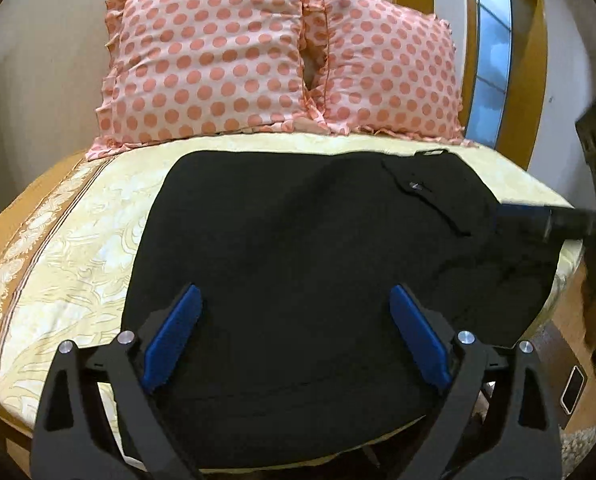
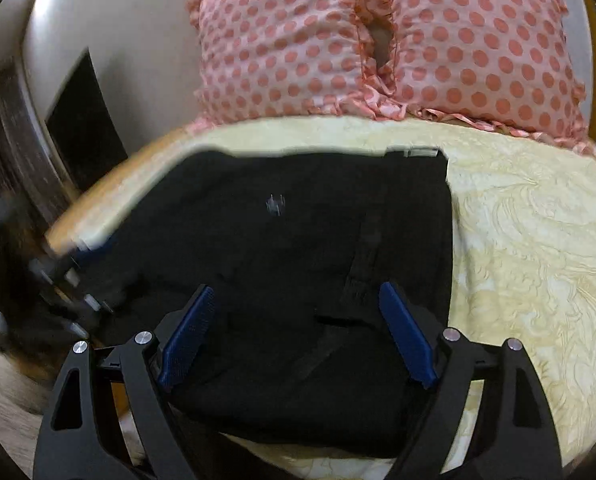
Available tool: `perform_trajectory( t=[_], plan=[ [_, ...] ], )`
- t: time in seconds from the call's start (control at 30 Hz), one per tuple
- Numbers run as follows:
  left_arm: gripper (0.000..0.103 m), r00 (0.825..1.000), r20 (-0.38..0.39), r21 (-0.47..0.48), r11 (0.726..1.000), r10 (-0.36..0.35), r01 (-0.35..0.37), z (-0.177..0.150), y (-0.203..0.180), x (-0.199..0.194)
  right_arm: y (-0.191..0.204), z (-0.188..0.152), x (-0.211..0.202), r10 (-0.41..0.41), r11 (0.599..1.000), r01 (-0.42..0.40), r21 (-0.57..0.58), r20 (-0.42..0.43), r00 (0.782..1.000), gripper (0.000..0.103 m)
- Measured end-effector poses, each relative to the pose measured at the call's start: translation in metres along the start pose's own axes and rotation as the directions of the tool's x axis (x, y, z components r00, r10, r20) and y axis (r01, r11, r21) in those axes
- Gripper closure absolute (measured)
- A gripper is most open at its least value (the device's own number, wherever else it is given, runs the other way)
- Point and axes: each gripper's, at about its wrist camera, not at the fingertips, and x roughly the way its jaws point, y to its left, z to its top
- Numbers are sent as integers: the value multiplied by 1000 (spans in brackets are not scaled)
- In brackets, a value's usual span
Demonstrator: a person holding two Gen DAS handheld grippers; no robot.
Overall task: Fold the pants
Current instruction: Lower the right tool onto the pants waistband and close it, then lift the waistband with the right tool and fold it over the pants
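Note:
Black pants point(image 1: 298, 240) lie spread flat on the bed, folded into a broad dark shape, with a small logo and a waist tag at the far right. My left gripper point(image 1: 293, 300) is open and empty, its blue pads above the pants' near edge. My right gripper point(image 2: 295, 300) is also open and empty over the pants point(image 2: 298, 240) near their front edge. The right gripper shows blurred at the right edge of the left wrist view point(image 1: 538, 220). The left gripper shows blurred at the left of the right wrist view point(image 2: 69, 280).
The bed has a pale yellow patterned sheet point(image 1: 77, 248), which also shows in the right wrist view point(image 2: 530, 240). Two pink polka-dot pillows point(image 1: 205, 56) lean at the head. A window with a yellow frame point(image 1: 494, 40) is at the back right. The floor point(image 2: 5, 384) lies beyond the bed's edges.

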Motion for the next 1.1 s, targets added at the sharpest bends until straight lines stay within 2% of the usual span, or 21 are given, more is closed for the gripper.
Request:
perform_trajectory(
  t=[0.1, 0.13, 0.2, 0.33, 0.47, 0.53, 0.6, 0.7, 0.83, 0.9, 1.0, 1.1],
  plan=[
    [5, 999, 24, -7, 999, -38, 39, -3, 4, -2, -39, 29, -4, 36, 987, -41, 158, 39, 999, 17],
    [5, 999, 29, -6, 999, -46, 46, -4, 5, -3, -56, 38, 2, 45, 975, -48, 218, 19, 999, 17],
    [4, 998, 35, -1, 999, -55, 55, -4, 5, -3, -76, 47, 18, 33, 964, -23, 266, -34, 999, 17],
    [4, 997, 43, 5, 998, -69, 69, -6, 5, -4, -90, 54, 48, 39, 964, -4, 266, -129, 991, 17],
    [3, 996, 47, 6, 997, -76, 76, -7, 5, -3, -94, 48, 65, 37, 964, 21, 264, -212, 977, 17],
    [2, 996, 47, 6, 997, -76, 75, -7, 4, -3, -92, 47, 67, 41, 970, 13, 242, -216, 976, 17],
    [2, 996, 48, 8, 997, -76, 75, -7, 4, -2, -89, 47, 70, 79, 972, -26, 232, -225, 971, 29],
    [2, 996, 48, 6, 997, -77, 77, -7, 4, -2, -81, 46, 72, 55, 986, -16, 164, -232, 971, 30],
    [2, 996, 47, 6, 997, -77, 77, -7, 4, -1, -88, 50, 77, 87, 979, -44, 198, -217, 972, 36],
    [2, 996, 47, 5, 997, -78, 77, -7, 4, -1, -89, 50, 78, 85, 980, -44, 192, -209, 974, 46],
    [2, 996, 47, 5, 997, -78, 78, -8, 4, -1, -84, 49, 74, 67, 989, -40, 145, -188, 980, 54],
    [2, 996, 47, 5, 997, -77, 77, -8, 4, -1, -84, 50, 74, 66, 988, -38, 148, -190, 980, 54]
  ],
)
